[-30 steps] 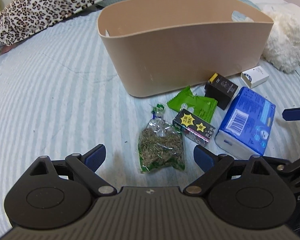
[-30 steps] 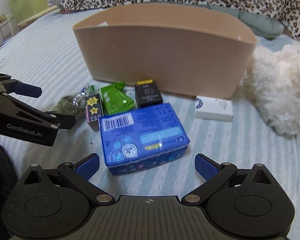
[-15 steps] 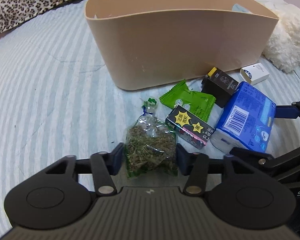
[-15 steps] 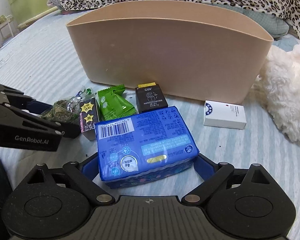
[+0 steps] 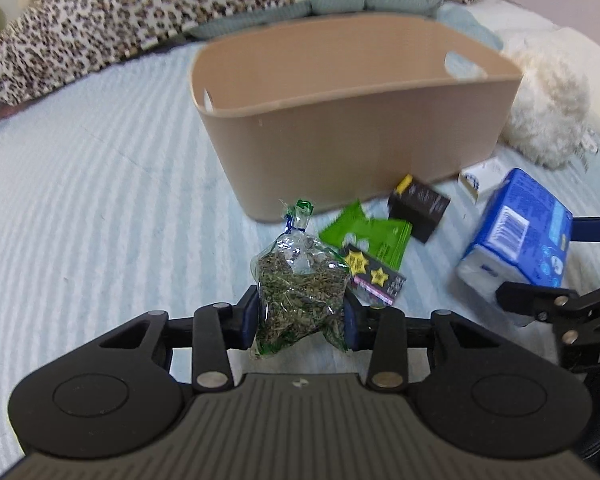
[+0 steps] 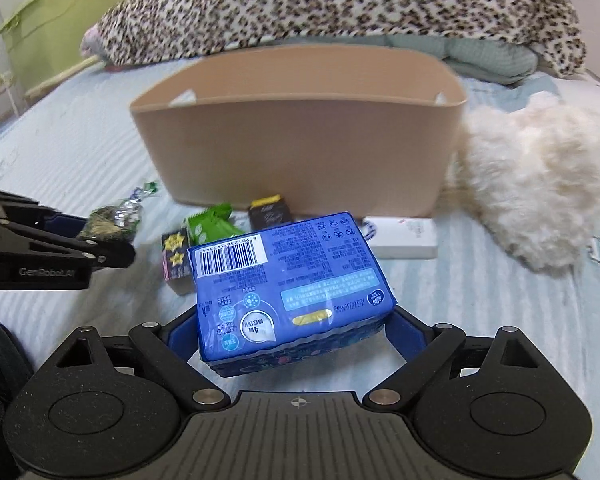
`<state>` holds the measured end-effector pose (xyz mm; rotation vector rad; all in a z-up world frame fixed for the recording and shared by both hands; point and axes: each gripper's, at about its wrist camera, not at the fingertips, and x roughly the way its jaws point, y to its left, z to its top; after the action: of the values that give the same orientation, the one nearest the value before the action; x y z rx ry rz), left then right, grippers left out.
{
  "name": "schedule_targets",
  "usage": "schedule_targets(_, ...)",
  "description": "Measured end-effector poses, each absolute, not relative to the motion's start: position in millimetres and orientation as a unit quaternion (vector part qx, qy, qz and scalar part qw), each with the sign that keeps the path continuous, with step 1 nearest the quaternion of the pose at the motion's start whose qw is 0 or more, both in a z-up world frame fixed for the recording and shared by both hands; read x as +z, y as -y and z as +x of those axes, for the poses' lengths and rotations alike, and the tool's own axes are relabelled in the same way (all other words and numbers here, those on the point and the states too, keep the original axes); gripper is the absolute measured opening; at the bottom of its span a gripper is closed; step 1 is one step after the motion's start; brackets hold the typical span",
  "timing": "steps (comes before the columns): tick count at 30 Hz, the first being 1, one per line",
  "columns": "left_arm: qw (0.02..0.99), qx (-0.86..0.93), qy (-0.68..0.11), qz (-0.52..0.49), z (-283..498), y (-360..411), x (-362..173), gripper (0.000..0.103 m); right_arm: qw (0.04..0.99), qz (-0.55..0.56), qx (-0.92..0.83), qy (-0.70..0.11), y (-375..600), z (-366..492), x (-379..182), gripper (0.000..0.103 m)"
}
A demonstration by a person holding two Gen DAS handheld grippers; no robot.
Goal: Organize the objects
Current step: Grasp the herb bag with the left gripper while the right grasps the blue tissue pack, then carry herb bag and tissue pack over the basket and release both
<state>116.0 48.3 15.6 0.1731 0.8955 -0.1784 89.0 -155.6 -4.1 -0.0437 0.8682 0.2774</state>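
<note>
- Your left gripper now has its fingers closed on the bag of dried herbs. One second ago these fingers were wide open, with the bag lying flat on the bed between them.
- In the left wrist view the bag stands upright at the lower centre of the frame, its knotted top pointing up. It seems to be raised off the striped cover.
- Your right gripper has closed on the blue tissue pack in the same way. One second ago the pack lay on the bed in front of open fingers; now it sits tilted between them at the centre of the right wrist view, and it looks lifted.
- The beige basket is in the upper centre of both views, and I see nothing inside the part that shows.
- I judge that both picks are done, so the next step is to carry each thing over the basket rim and release it there.
- Four things are still on the bed in front of the basket: the green packet, the box with yellow stars, the black box and the white box.
- The herb bag is soft, so it may slip if you swing it fast.
</note>
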Motion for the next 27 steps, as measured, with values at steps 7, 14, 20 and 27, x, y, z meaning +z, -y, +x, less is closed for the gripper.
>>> schedule_targets(7,0.922,-0.075,-0.372,0.071,106,-50,57,0.043,0.923,-0.014,0.112,-0.368,170,84,35,0.094)
schedule_targets(14,0.941,-0.061,-0.326,0.071,114,-44,88,0.043,0.942,-0.012,0.098,-0.320,178,97,69,0.094)
schedule_targets(20,0.947,-0.061,-0.306,0.076,137,-32,102,0.043,0.952,-0.015,0.083,-0.293,181,122,87,0.094)
schedule_targets(27,0.952,-0.039,-0.289,0.094,183,-16,99,0.043,0.956,-0.022,0.069,-0.285,172,160,87,0.094)
